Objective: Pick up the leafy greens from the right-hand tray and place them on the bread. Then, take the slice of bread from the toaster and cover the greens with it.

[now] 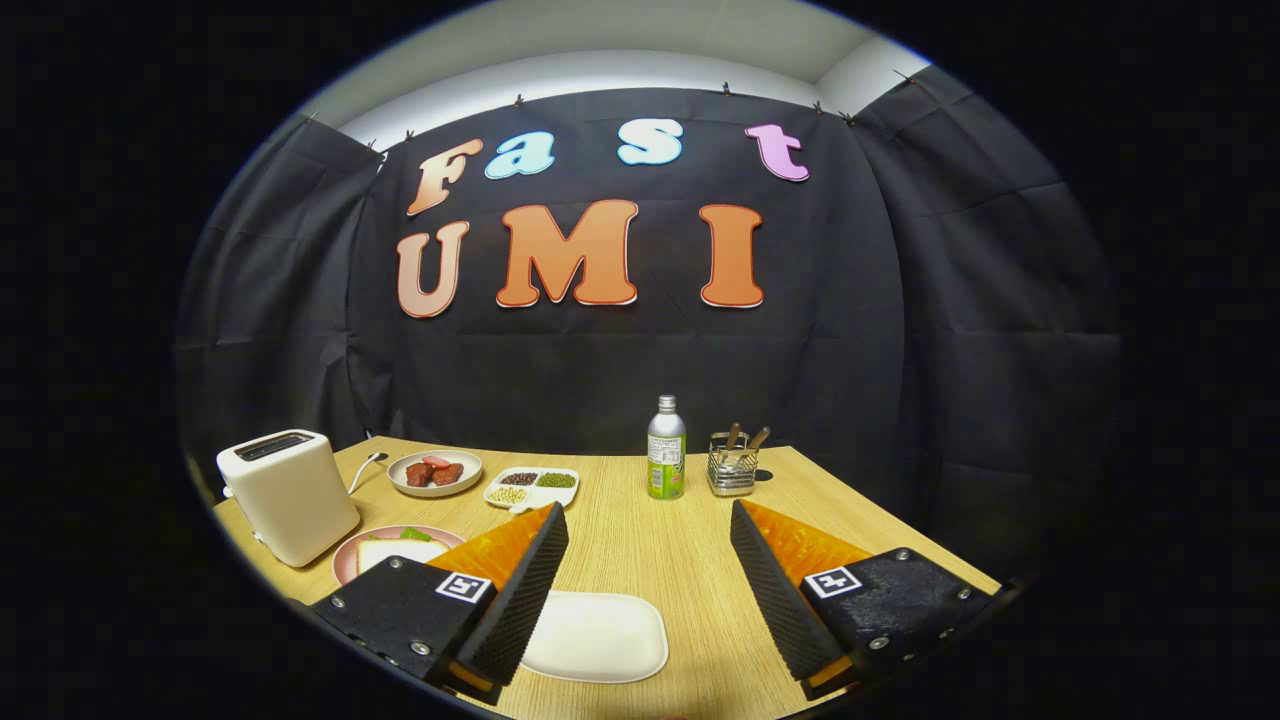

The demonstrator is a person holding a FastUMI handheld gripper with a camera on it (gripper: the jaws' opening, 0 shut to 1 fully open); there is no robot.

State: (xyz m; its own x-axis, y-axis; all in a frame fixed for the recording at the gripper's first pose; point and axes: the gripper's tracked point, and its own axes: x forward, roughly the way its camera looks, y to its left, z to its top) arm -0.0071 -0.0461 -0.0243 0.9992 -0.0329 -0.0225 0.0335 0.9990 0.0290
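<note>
Jaws (648, 540) stood spread wide over the tabletop (640, 545), nothing held between them, bare wood showing in the gap. Off beyond the left finger sat the pink plate (350, 552), and on it the slice of bread (395, 552) with the leafy greens (414, 535) already lying on top, a bit of green peeking out at the far edge, the finger hiding the plate's near side. Just beside that plate, on its left, stood the white toaster (288, 495), upright, slot facing up; whether a slice sat inside could not be told from this angle. Down under the left finger and reaching into the gap lay the white tray (600, 638), flat and bare on top. Further back, a small round dish (435, 473) carried dark red pieces, with a white spoon (366, 468) just to its left. Next to that dish was a divided dish (532, 487) holding beans or grains in separate compartments. Beyond the gap, a green-labelled bottle (666, 450) stood upright, and near it on the right a wire holder (732, 470) with utensil handles poking out.
</note>
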